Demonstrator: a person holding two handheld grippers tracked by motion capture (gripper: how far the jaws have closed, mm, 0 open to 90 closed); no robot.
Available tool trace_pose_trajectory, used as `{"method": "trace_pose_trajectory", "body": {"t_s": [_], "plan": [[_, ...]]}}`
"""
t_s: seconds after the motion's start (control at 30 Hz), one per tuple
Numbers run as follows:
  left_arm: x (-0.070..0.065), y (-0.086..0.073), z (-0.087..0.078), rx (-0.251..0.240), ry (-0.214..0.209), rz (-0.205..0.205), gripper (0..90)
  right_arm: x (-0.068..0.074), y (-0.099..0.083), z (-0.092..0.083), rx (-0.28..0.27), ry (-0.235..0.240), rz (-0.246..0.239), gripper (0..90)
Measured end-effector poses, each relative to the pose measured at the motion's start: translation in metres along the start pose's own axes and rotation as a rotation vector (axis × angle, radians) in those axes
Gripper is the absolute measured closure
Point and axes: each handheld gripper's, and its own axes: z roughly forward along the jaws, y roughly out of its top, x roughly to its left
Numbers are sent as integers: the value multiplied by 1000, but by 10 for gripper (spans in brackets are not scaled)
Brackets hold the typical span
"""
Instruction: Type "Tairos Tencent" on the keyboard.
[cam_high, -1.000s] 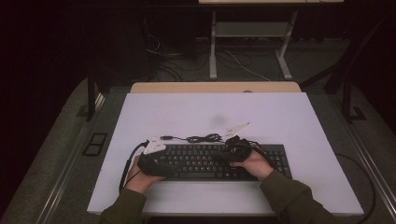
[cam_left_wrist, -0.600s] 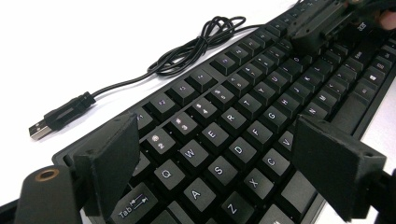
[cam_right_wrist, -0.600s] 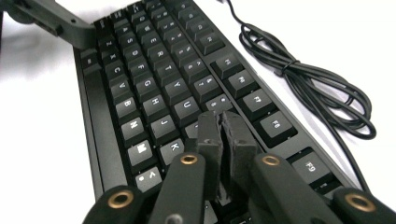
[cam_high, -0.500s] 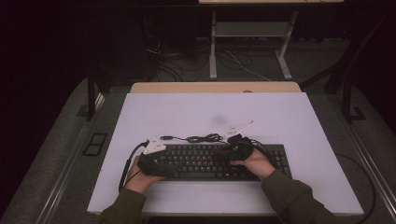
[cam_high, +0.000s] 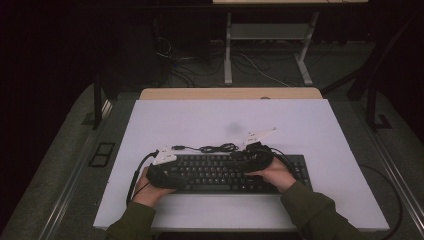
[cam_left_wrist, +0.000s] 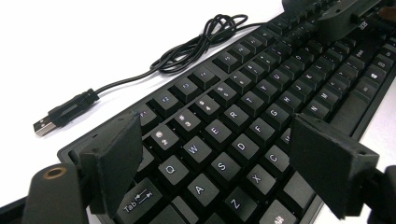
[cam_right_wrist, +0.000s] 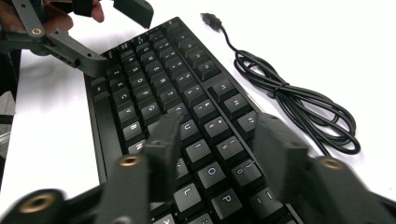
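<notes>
**Little movement: both grippers poised over keyboard**

Barely shifted from a second earlier: right gripper edged slightly along the key bed, left gripper held where it was, keyboard unmoved.

- Sat near the front edge of the white desk, long side facing the person.
- Left gripper spread wide over the Q-A-S-D block, pads clear of the keycaps, nothing between them.
- Right gripper also parted, hovering over the U-I-O-L area, slightly blurred; nothing held.
- Judged early stage: hands positioned at each end, no grasp or key press made; seizing or pressing left to do.
- Black full-size board, white legends, low-profile frame, keys clean and intact.
- Cable loosely bundled behind the board, USB plug lying free on the desk, unconnected.
</notes>
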Motion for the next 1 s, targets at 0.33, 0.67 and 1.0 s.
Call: {"method": "trace_pose_trajectory", "body": {"t_s": [0.33,0.67,1.0], "plan": [[3,-1,-1,14,-13,0,243,-1,0,-1,-31,-32,7,309],[4,-1,-3,22,-36,-15,354,-3,-1,-2,-44,-49,7,299],[4,-1,-2,44,-55,-13,618,-4,-1,-2,-44,-55,13,296]]}}
